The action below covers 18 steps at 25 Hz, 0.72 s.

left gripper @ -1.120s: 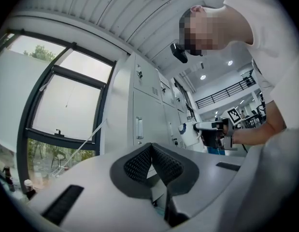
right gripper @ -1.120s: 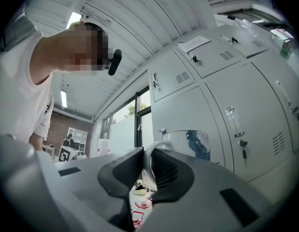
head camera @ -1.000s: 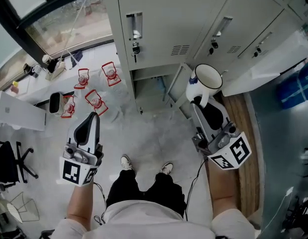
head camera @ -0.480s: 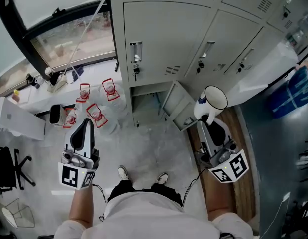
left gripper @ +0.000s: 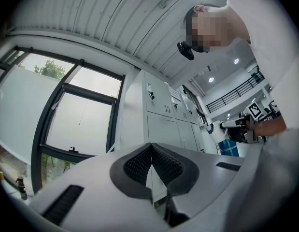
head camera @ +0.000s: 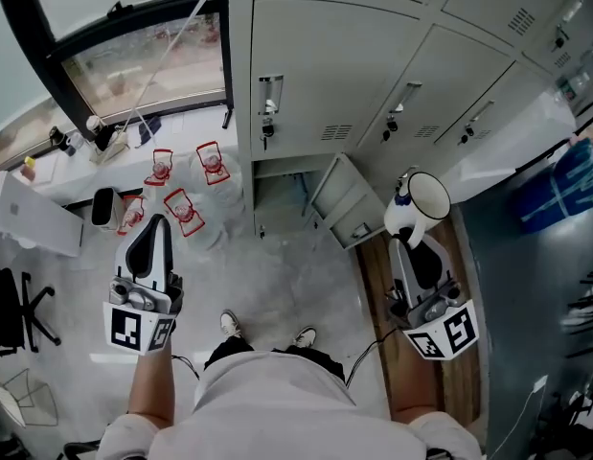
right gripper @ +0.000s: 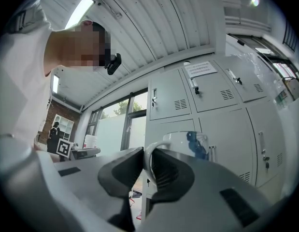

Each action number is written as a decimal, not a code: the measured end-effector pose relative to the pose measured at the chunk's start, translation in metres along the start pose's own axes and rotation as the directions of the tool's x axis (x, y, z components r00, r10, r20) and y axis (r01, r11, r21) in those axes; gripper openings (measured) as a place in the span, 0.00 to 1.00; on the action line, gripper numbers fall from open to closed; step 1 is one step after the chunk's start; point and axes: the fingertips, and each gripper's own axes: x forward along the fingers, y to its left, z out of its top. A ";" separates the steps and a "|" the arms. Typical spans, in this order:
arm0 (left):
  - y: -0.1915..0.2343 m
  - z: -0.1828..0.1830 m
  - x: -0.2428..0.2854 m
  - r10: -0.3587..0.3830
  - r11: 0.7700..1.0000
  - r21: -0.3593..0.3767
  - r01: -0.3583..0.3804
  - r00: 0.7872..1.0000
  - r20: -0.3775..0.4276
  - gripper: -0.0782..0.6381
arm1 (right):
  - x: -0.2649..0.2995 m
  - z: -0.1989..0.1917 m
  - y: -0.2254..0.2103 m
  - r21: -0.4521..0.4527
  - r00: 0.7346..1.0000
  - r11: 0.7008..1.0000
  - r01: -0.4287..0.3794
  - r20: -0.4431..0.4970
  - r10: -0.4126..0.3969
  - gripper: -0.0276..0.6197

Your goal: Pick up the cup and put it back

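Note:
A white cup (head camera: 418, 209) with a blue print is held up in front of the grey lockers, its mouth facing the head camera. My right gripper (head camera: 407, 241) is shut on the cup's handle. In the right gripper view the handle loop (right gripper: 147, 159) is pinched between the dark pads, and the cup body (right gripper: 190, 141) rises just beyond them. At the left, my left gripper (head camera: 152, 230) hangs over the floor, its jaws (left gripper: 151, 159) closed together with nothing between them. The left gripper view also shows the cup (left gripper: 217, 129) far off.
A wall of grey lockers (head camera: 373, 65) stands ahead, and one low locker door (head camera: 342, 202) hangs open. Several red-framed items (head camera: 184, 188) lie on the floor by the window. A wooden strip (head camera: 461, 257) runs under my right arm, and a blue object (head camera: 569, 185) is at the far right.
The head view has swung so that more of the lockers shows. The right gripper with the cup now sits lower and further right in it. The left gripper has drifted left, still closed.

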 end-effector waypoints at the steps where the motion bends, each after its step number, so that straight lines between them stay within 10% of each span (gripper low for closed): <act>1: -0.002 -0.001 0.004 -0.006 1.000 -0.003 0.006 1.000 0.001 0.14 | 0.000 -0.002 -0.002 0.000 1.000 1.000 0.003 -0.003 -0.003 0.13; 18: -0.031 -0.032 0.030 -0.127 0.992 -0.029 0.125 0.990 -0.065 0.14 | 0.020 -0.055 0.015 0.021 0.997 0.997 -0.072 0.000 0.072 0.13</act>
